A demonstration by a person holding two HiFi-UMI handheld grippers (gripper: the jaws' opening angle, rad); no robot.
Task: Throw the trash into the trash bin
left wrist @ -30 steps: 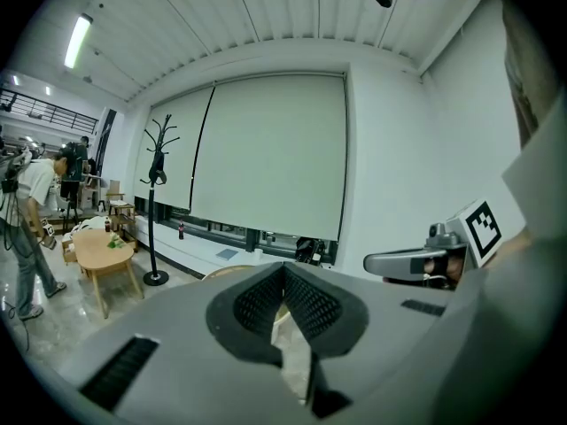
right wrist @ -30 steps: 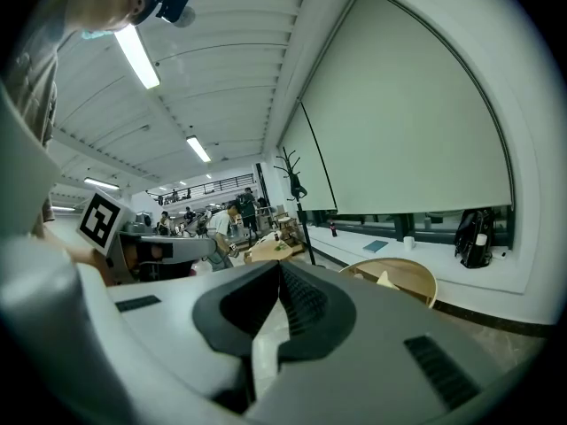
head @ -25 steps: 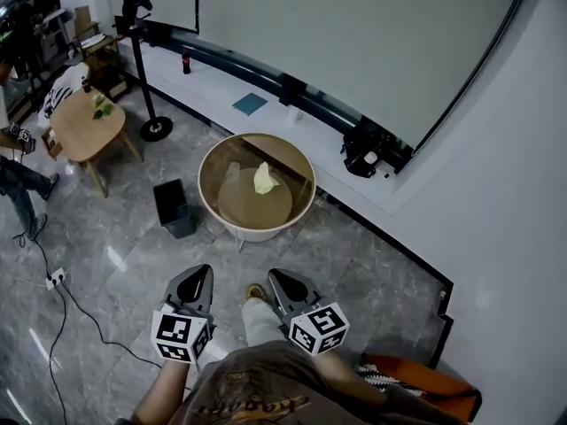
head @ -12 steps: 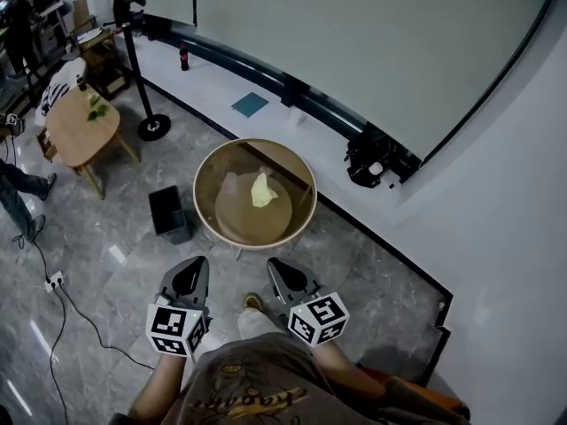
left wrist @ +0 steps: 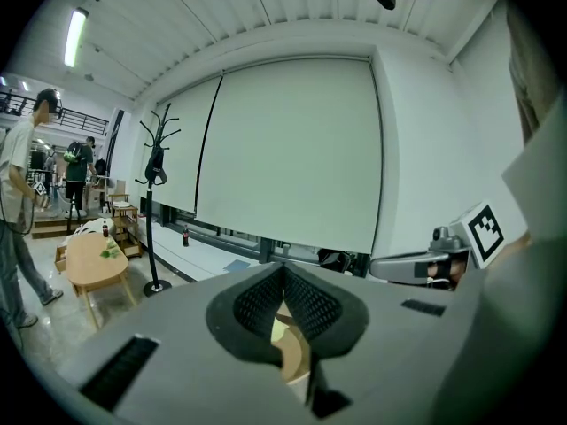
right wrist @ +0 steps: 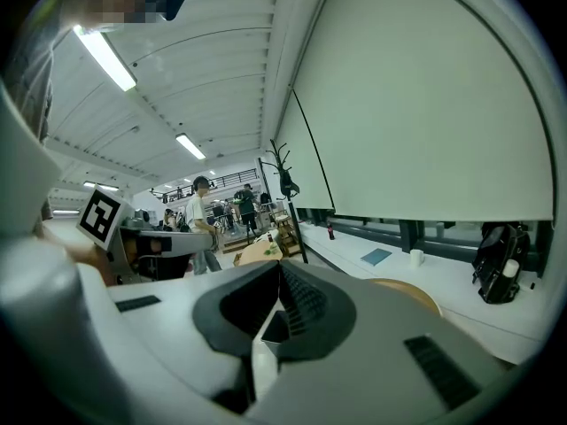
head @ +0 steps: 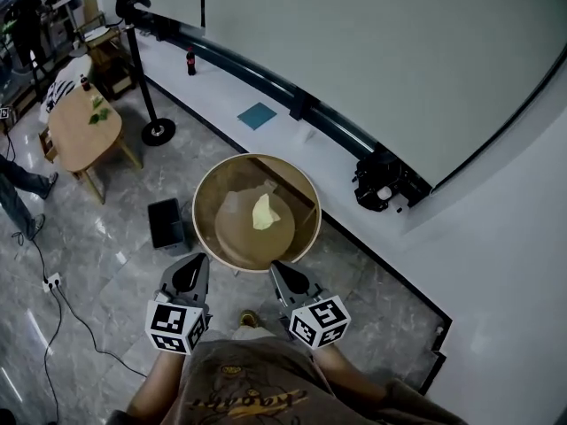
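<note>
Trash bin (head: 166,223) — likely — shows in head view only.

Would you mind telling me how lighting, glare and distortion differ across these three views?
Head view: evenly lit and sharp, with pale glare streaks on the glossy floor. Left gripper view: heavy fisheye, black corners, a ceiling light glowing. Right gripper view: same fisheye curving the projection screen; ceiling lights blown out.

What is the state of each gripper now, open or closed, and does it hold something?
Left gripper: closed, holding nothing.
Right gripper: closed, holding nothing.
</note>
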